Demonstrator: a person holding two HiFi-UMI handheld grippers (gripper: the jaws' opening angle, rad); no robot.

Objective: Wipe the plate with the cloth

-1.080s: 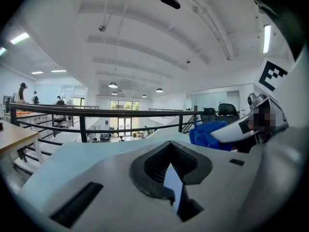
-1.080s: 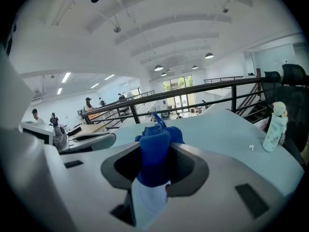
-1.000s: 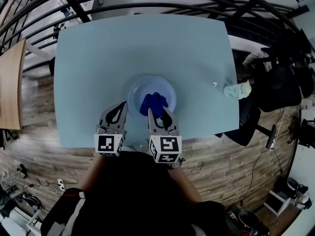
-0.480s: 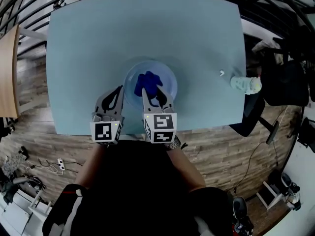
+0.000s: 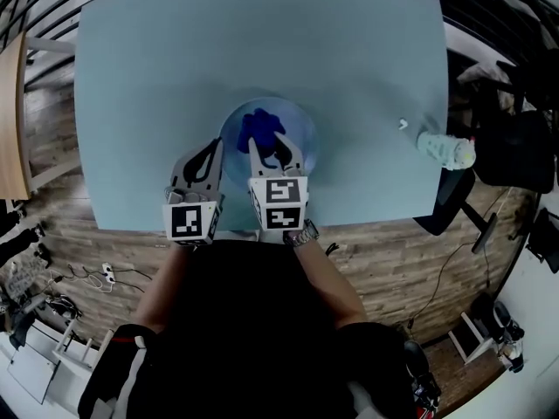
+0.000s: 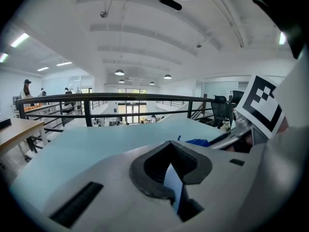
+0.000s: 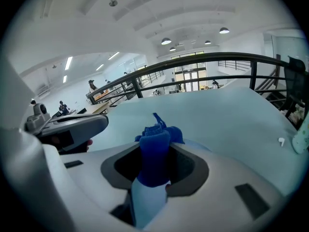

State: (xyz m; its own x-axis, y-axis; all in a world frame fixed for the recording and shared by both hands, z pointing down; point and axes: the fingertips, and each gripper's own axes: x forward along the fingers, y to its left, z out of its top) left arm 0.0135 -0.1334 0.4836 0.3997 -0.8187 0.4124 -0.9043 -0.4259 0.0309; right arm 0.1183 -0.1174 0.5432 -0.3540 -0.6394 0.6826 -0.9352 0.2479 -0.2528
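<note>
Cloth (image 5: 258, 125): clenched in right gripper (image 5: 266, 142), pressed into plate (image 5: 301, 129) near the table (image 5: 175, 59) front edge, set for wiping. Left gripper (image 5: 212, 147): closed on nothing, parked just beside plate's left rim, probably to steady it.

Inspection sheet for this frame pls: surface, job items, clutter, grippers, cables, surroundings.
Surface: pale blue table, flat.
Job's things: plate near front edge; blue cloth on it.
Clutter: white bottle at right edge; small white bit beside it.
Grippers: left gripper shut on plate's rim; right gripper shut on cloth.
Cables: loose on floor, off table.
Surroundings: wood floor, railing, black chair.
</note>
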